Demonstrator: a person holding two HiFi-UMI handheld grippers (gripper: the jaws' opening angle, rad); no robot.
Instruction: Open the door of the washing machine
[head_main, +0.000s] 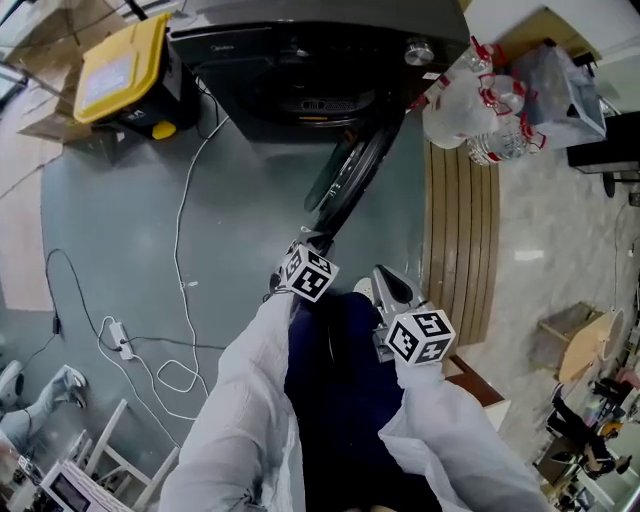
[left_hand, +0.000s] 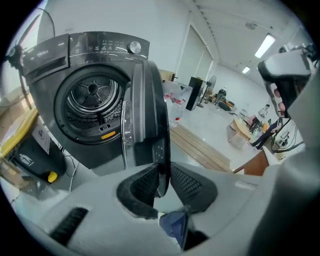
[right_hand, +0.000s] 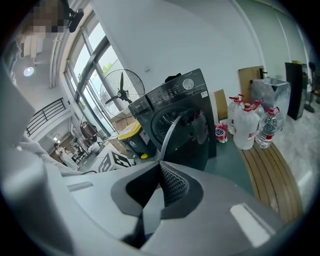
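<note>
The door (left_hand: 145, 115) stands part open from the washing machine (left_hand: 100, 45). The left gripper (left_hand: 162, 175), pointing downward, is clamped on the door's free edge. Just to its right, the right gripper (right_hand: 159, 172) has its jaws together and holds nothing. Only the left gripper view shows the drum (left_hand: 92, 95). On the floor (head_main: 110, 230) to the left of the door lies a white cable (head_main: 180, 230). Bottles (head_main: 470, 100) stand to the right.

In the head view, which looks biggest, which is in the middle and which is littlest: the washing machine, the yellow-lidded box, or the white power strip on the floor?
1. The washing machine looks biggest.
2. The yellow-lidded box is in the middle.
3. The white power strip looks littlest, by far.
</note>
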